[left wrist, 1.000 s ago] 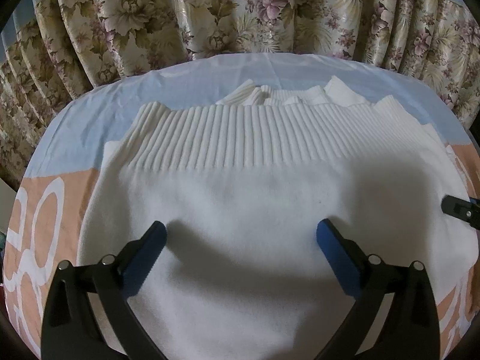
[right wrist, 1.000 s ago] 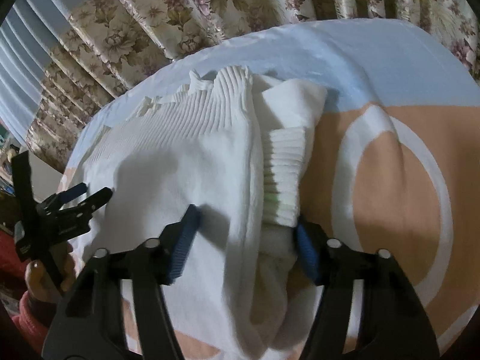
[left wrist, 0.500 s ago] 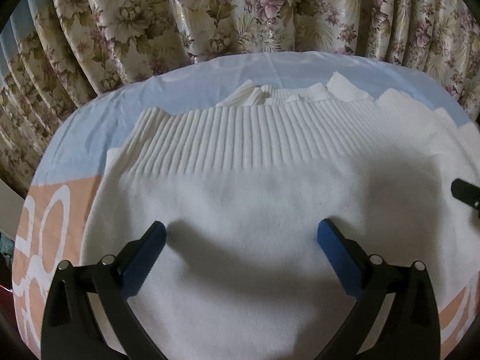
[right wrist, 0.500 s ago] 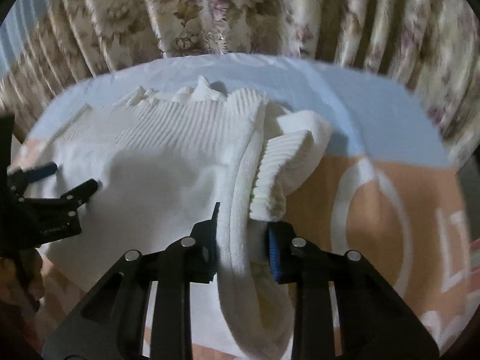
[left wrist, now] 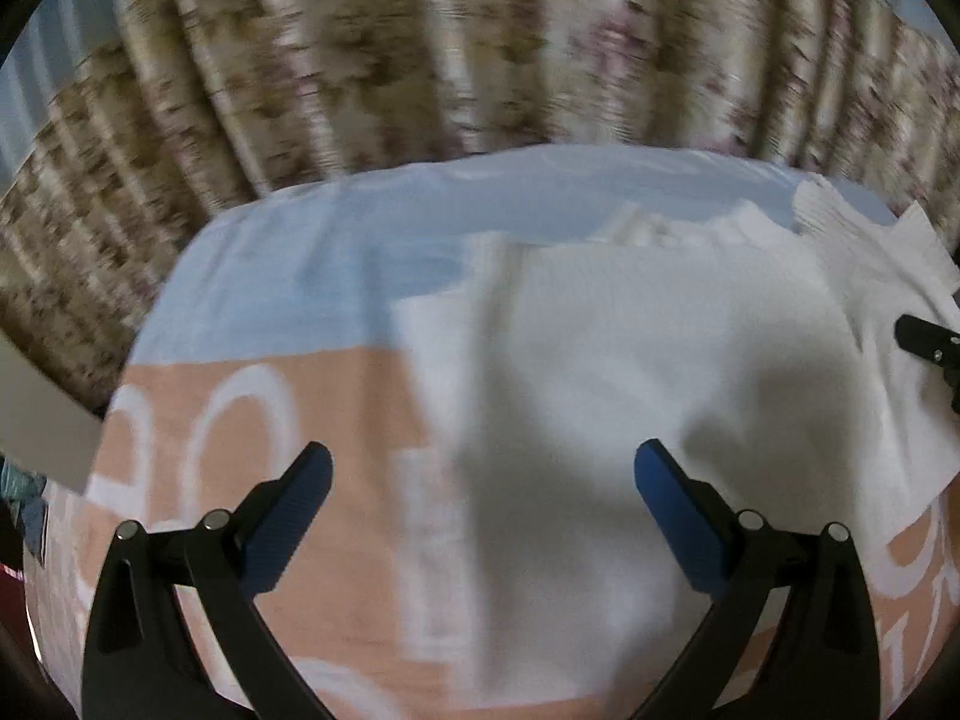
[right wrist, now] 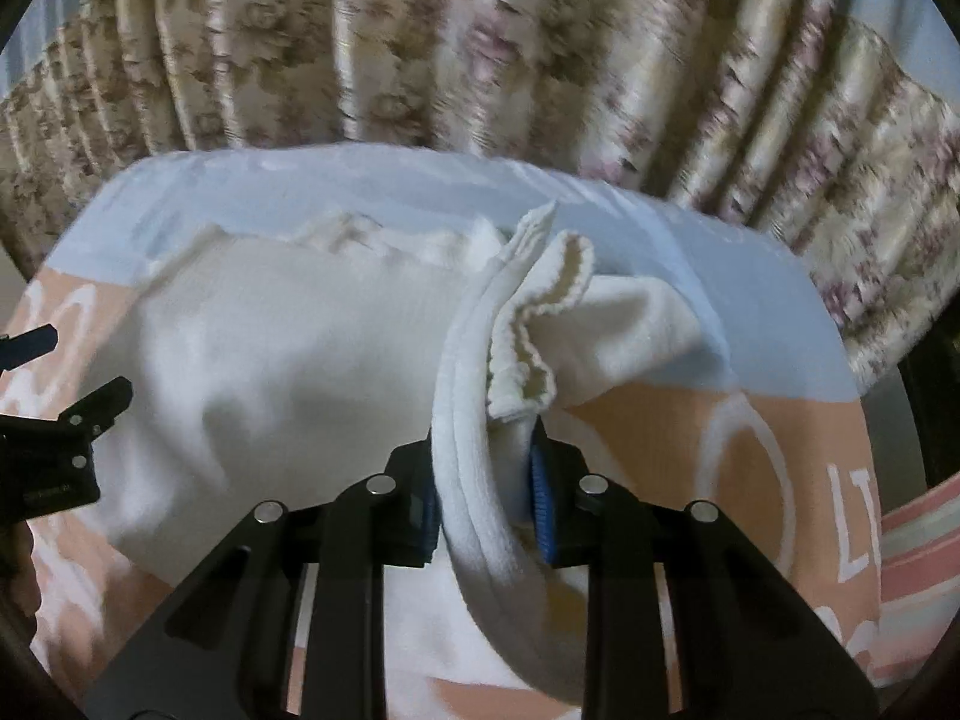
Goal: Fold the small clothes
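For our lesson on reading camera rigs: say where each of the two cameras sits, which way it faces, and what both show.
Left wrist: behind the open left gripper, looking down over the white sweater; its own black fingers show.
Right wrist: behind the right gripper, clamped on the sweater's bunched edge; its own fingers show, and the left gripper at the frame's left.
Shared: sweater, printed sheet, floral curtain.

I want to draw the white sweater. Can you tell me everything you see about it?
The white sweater is soft, creamy knit with a ribbed band. It lies mostly flat on an orange, white and blue sheet. Its side edge is bunched into a thick fold, pinched between the right gripper jaws, and a ribbed cuff curls beside it.
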`<state>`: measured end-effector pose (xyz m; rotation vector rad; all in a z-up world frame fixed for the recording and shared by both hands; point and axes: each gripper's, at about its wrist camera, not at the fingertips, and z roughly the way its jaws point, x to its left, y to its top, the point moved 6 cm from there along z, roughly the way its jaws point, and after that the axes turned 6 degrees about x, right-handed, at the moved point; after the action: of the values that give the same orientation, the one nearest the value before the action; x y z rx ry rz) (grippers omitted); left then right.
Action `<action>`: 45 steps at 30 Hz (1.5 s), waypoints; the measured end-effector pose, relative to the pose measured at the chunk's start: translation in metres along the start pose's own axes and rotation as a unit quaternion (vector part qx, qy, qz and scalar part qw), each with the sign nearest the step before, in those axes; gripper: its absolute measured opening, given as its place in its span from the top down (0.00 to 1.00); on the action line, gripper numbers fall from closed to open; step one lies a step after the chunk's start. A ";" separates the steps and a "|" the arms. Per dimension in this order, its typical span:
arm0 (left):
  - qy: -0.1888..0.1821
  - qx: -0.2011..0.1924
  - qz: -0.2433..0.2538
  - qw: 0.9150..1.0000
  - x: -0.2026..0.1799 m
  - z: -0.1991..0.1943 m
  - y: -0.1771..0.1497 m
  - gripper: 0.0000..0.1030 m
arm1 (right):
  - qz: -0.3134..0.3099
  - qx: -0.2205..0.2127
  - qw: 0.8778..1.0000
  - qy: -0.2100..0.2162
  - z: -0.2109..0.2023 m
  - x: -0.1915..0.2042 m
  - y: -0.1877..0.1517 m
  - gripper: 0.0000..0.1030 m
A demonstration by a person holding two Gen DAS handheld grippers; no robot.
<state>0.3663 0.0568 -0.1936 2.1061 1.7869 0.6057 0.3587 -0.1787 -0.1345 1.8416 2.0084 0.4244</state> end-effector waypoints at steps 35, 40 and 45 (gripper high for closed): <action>-0.082 0.007 -0.006 0.997 0.032 -0.023 -0.002 0.02 | 0.011 0.042 0.983 0.177 0.009 0.063 -0.006 0.51; -0.078 0.035 0.024 0.996 -0.004 -0.003 0.004 0.21 | 0.023 0.057 0.981 0.187 0.025 0.059 -0.024 0.65; -0.111 0.063 0.033 0.991 -0.013 0.013 -0.002 0.67 | 0.025 0.047 0.980 0.191 0.026 0.057 -0.033 0.86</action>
<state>0.3689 0.0446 -0.2073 2.2246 1.6761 0.2676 0.3380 -0.1263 -0.1773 1.9908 2.2647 0.7610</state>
